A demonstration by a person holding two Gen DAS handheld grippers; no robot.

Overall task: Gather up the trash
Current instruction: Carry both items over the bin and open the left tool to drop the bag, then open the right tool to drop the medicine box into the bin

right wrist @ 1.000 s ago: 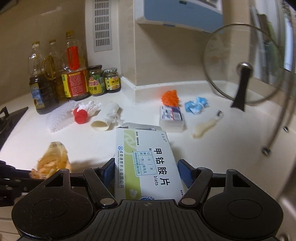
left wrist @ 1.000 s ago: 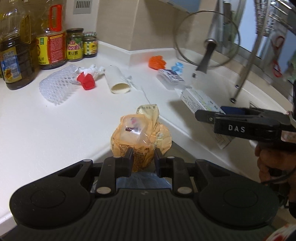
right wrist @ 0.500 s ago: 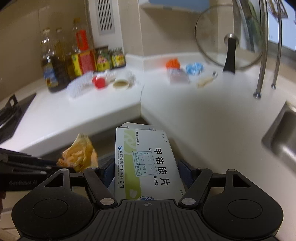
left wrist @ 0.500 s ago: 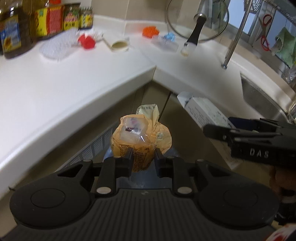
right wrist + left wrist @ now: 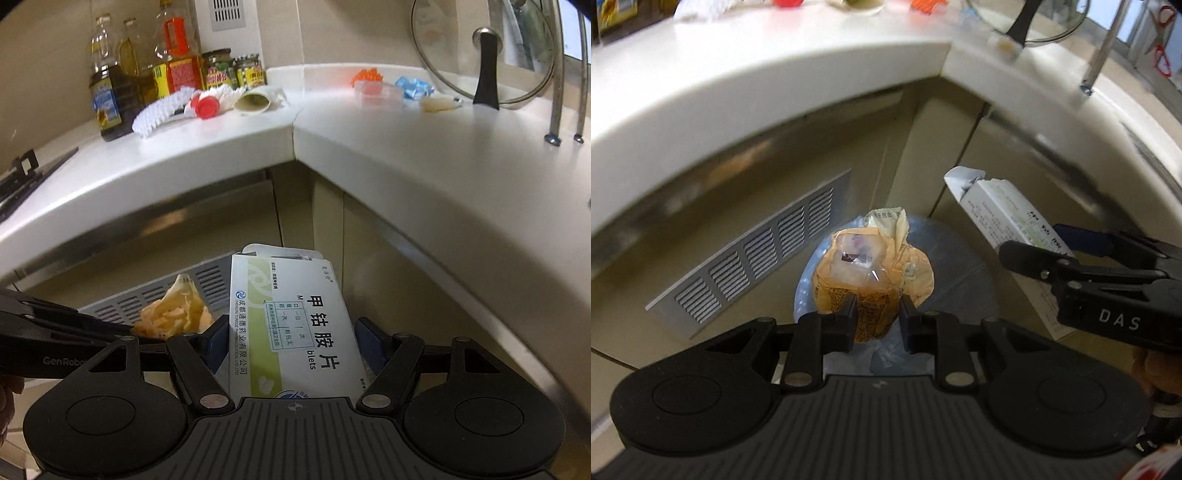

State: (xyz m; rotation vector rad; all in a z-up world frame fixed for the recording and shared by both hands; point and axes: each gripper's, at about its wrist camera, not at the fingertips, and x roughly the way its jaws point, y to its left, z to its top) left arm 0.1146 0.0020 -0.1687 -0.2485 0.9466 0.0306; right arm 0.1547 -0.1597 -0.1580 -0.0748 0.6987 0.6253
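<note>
My left gripper [image 5: 877, 308] is shut on a crumpled orange snack wrapper [image 5: 871, 273] and hangs over a trash bin lined with a clear bag [image 5: 964, 280] on the floor below the counter. My right gripper [image 5: 290, 338] is shut on a white and green medicine box [image 5: 291, 325], held tilted with its open flap up. From the left wrist view the box [image 5: 1001, 221] and the right gripper [image 5: 1082, 273] sit to the right of the bin. In the right wrist view the wrapper [image 5: 173, 314] and the left gripper's fingers [image 5: 66, 325] lie at the lower left.
The white corner countertop [image 5: 369, 147] above carries a foam net [image 5: 162, 110], a red cap [image 5: 205, 107], a paper roll [image 5: 255, 101], orange [image 5: 365, 75] and blue scraps [image 5: 413, 86], oil bottles [image 5: 110, 96], jars and a glass lid [image 5: 484, 55]. A vent grille [image 5: 753, 251] sits in the cabinet front.
Both grippers dropped from countertop height to below the counter edge, each keeping its grip. The lined bin has come into view under the wrapper.
</note>
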